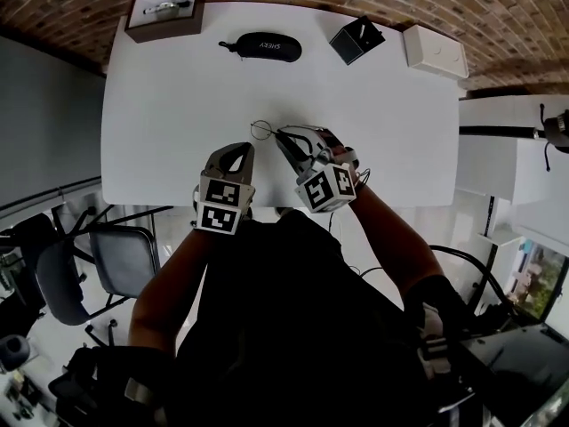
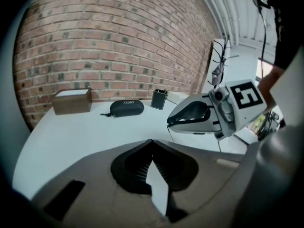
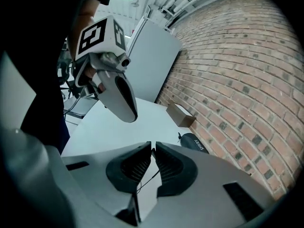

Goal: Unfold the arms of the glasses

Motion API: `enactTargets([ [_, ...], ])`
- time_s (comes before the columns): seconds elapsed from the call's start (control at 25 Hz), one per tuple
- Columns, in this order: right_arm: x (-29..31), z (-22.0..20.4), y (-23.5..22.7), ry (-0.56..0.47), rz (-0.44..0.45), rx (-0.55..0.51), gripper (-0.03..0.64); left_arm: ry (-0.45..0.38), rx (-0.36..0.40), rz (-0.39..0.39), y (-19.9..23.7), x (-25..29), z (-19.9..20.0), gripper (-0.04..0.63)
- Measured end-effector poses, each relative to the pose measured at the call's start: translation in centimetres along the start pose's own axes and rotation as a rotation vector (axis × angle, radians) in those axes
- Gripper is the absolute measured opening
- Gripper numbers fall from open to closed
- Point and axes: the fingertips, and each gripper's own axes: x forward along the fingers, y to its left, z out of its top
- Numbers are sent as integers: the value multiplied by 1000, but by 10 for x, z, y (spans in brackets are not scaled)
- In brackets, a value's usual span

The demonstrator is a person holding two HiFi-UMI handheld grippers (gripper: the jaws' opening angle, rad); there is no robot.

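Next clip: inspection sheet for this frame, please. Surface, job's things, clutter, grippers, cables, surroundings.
surface: white table, mostly bare.
job's things: glasses, one round lens showing at the right gripper's tip.
clutter: brown box, black glasses case, small black box and white box, all along the far edge.
grippers: left gripper shut, nothing in it; right gripper shut on a thin part of the glasses.
cables: nothing seen on the table.
surroundings: brick wall; chair beside the table.
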Motion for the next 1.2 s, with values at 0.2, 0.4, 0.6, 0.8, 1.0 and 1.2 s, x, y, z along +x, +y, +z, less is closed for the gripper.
enactTargets([
  [0.2,-13,-3,-3,-29,-31,60,31,32,198,-78,-10,23,-1,6],
  [0.4,-23,-7,-6,-47,-49,120,31,60,299,-152,-24,39,4,8],
  [0.6,-31,-14,-8,-62,-62,164,31,121,376,-174,-34,55,-6,8],
  [0.8,-36,-15,-11,-86,-66,182,31,185,448,-189,-34,69,-20,8],
  [1.0,-41,-13,-15,-117,-66,192,31,233,572,-232,-46,81,-27,8],
  [1.2,-42,-17,-12,-114,-60,183,31,303,717,-285,-54,95,-38,29],
])
